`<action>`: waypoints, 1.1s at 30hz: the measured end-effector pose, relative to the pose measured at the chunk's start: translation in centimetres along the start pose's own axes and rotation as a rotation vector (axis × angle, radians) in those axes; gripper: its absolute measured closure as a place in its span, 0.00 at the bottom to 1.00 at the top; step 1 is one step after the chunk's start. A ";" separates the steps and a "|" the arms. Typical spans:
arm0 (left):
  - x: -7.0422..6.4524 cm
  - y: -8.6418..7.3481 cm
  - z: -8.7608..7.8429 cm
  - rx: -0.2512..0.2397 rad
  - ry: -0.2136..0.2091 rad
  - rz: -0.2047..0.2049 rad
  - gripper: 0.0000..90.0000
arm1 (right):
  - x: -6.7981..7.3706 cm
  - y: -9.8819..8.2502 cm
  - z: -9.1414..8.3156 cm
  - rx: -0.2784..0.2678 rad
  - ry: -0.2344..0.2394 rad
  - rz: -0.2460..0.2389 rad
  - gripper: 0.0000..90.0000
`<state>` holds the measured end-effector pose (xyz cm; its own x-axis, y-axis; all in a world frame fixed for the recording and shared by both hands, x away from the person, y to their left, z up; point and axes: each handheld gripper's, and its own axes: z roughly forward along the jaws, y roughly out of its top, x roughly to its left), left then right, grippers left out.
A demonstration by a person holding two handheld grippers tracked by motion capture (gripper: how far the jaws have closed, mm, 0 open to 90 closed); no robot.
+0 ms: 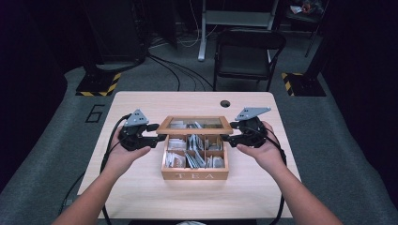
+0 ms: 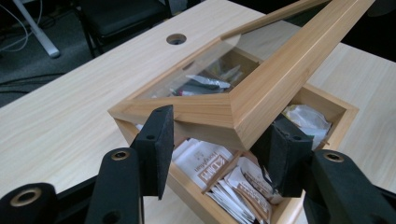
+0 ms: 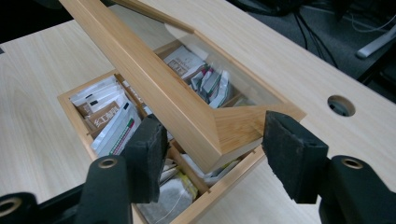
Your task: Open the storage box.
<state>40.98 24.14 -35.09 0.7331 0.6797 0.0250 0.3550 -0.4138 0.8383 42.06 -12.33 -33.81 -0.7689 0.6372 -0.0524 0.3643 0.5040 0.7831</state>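
Note:
A wooden tea box [image 1: 195, 176] marked TEA stands mid-table, its compartments full of tea bags [image 1: 197, 157]. Its glass-paned lid [image 1: 195, 131] is tilted up at the front, hinged at the back. My left gripper [image 1: 161, 137] is at the lid's front left corner and my right gripper [image 1: 226, 138] at the front right corner. In the left gripper view the open jaws straddle a corner of the lid [image 2: 261, 88], one pad [image 2: 285, 149] under its side rail, above the tea bags [image 2: 205, 163]. In the right gripper view the spread jaws flank the other corner of the lid [image 3: 154, 88].
The light wood table [image 1: 141, 187] has a round cable hole [image 1: 225, 103] behind the box. A black chair [image 1: 248, 51] stands beyond the far edge, with cables on the grey floor. Bare tabletop lies on both sides of the box and in front of it.

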 end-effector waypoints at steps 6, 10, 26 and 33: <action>0.7 0.3 0.2 -0.041 0.002 -0.017 0.56 | -0.4 1.0 -0.3 0.000 -0.014 -0.024 0.50; 1.1 0.2 0.9 -0.047 0.021 -0.023 0.57 | -0.7 1.4 -0.4 -0.003 -0.010 -0.009 0.50; 2.1 0.6 2.4 -0.059 0.083 -0.056 0.64 | -1.5 1.3 -0.4 -0.066 -0.038 0.009 0.48; 2.6 1.3 2.5 -0.049 0.083 -0.085 0.65 | -2.2 0.5 0.6 -0.064 -0.089 0.024 0.49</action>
<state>44.73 23.87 -35.31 0.6502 0.7597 -0.0039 0.3837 -0.3239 0.8648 44.26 -13.11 -33.67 -0.7098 0.6992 -0.0862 0.3455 0.4521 0.8224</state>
